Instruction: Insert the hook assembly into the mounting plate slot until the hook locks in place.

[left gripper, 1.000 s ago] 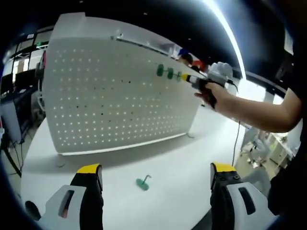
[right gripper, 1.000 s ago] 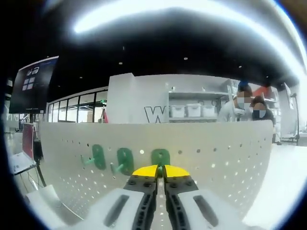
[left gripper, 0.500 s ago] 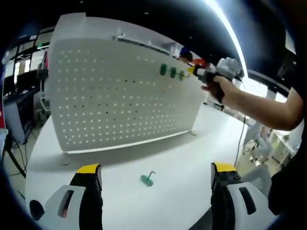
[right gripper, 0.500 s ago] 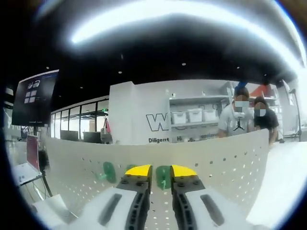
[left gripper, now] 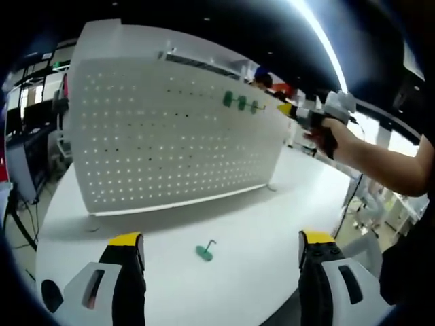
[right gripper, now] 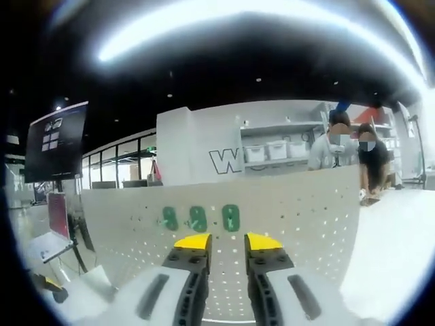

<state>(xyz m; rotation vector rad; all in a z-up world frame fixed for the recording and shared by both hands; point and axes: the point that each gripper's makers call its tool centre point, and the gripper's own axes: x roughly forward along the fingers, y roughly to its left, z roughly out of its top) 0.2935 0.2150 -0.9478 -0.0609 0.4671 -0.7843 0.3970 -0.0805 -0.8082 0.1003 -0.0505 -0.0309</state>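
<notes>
Green hook point(left gripper: 204, 251) lies mid-table point(left gripper: 272, 224), apart from pegboard point(left gripper: 163, 136)

The pegboard's point(right gripper: 285, 224) lower edge was hidden behind the right gripper's point(right gripper: 226, 242) parted jaws, and the three green hooks point(left gripper: 240, 102) mounted on it were too small in the left gripper view for their prongs to be made out. A loose green hook point(left gripper: 204, 251) on the white table point(left gripper: 272, 224) lay too small to tell how its wire was bent. The person's arm point(left gripper: 387, 159) was cut off at the right edge, and the left gripper's point(left gripper: 221, 248) bodies ran out of the bottom edge.
</notes>
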